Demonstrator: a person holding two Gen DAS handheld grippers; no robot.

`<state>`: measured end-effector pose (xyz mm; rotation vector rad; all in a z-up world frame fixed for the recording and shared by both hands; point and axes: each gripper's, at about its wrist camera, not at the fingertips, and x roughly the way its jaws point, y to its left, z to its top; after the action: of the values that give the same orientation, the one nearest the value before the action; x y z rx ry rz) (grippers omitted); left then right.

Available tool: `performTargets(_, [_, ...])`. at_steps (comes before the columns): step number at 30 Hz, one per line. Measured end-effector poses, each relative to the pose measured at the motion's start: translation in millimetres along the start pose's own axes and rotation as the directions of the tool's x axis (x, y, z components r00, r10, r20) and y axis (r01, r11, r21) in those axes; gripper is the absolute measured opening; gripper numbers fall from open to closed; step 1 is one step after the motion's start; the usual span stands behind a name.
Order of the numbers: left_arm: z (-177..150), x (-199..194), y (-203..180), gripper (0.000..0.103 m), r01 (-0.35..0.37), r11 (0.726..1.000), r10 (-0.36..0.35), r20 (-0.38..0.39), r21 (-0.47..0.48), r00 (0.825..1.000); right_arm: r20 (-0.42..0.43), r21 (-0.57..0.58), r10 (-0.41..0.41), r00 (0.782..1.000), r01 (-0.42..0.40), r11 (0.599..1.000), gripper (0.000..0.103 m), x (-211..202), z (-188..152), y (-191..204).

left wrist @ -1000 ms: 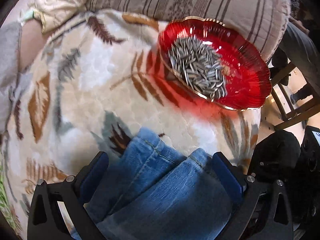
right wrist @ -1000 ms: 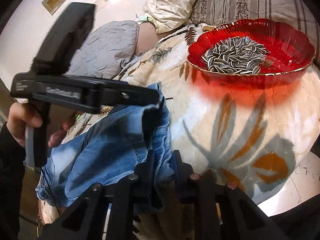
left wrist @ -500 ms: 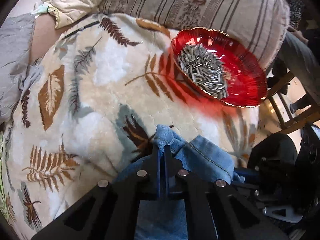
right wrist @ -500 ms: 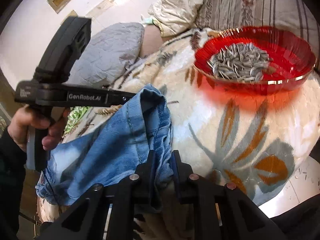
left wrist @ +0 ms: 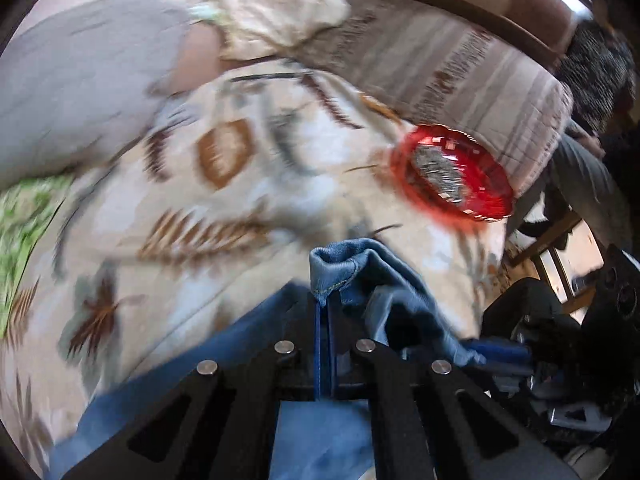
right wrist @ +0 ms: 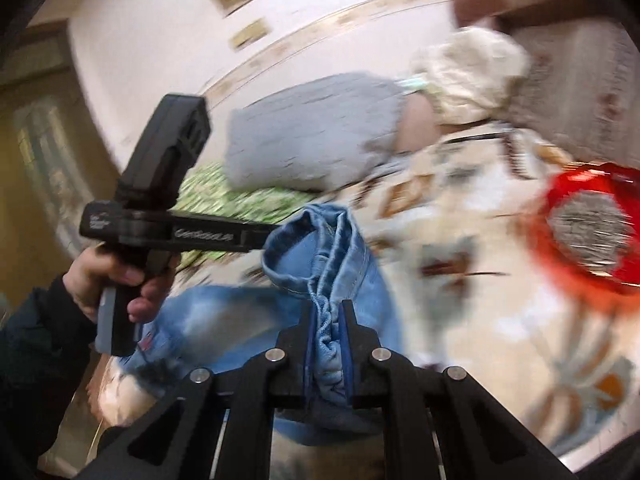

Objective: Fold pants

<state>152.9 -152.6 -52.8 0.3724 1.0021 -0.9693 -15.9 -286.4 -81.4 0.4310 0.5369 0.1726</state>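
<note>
The blue denim pants (left wrist: 352,268) lie bunched on a cream blanket with leaf prints (left wrist: 224,184). My left gripper (left wrist: 325,308) is shut on a hem edge of the pants, lifted off the blanket. My right gripper (right wrist: 326,312) is shut on a gathered fold of the pants (right wrist: 332,264). In the right wrist view the left gripper's body (right wrist: 168,232) sits at left, held by a hand, its tip at the denim. Both views are motion-blurred.
A red glass bowl of sunflower seeds (left wrist: 452,172) sits on the blanket to the right; it also shows in the right wrist view (right wrist: 588,228). A grey quilted cushion (left wrist: 80,80), a cream pillow (left wrist: 272,12) and a striped sofa back (left wrist: 460,64) lie beyond. A wooden chair (left wrist: 552,240) stands right.
The left gripper, open around the pants a second ago, has shut on the hem. Both grippers have lifted the denim and pulled back, away from the red bowl.
</note>
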Motion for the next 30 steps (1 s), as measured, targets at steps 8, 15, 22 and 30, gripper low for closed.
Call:
performTargets(8, [-78.4,7.9,83.3,0.000,-0.100,0.976,0.087,-0.077,-0.193,0.993,-0.240,-0.153,0.030,0.970,-0.068,0.986,0.008,86.9,-35.9,68.6])
performTargets(15, [-104.4,-5.9,99.8,0.013,-0.114,0.953,0.109,-0.033,-0.280,0.993,-0.344,-0.216,-0.014,0.939,-0.065,0.974,0.013,103.0,-53.3,78.1])
performTargets(22, [-77.2,-42.0,88.8,0.098,-0.082,0.928,0.126,0.098,-0.363,0.987,-0.248,-0.312,-0.032,0.968,-0.049,0.949,0.097,44.7,-41.0,90.7])
performTargets(30, [-50.6,7.9,58.0,0.098,-0.039,0.930,0.054,0.031,-0.364,0.998,-0.122,-0.467,-0.162,0.979,0.087,0.880,0.098,15.3,-38.1,72.5])
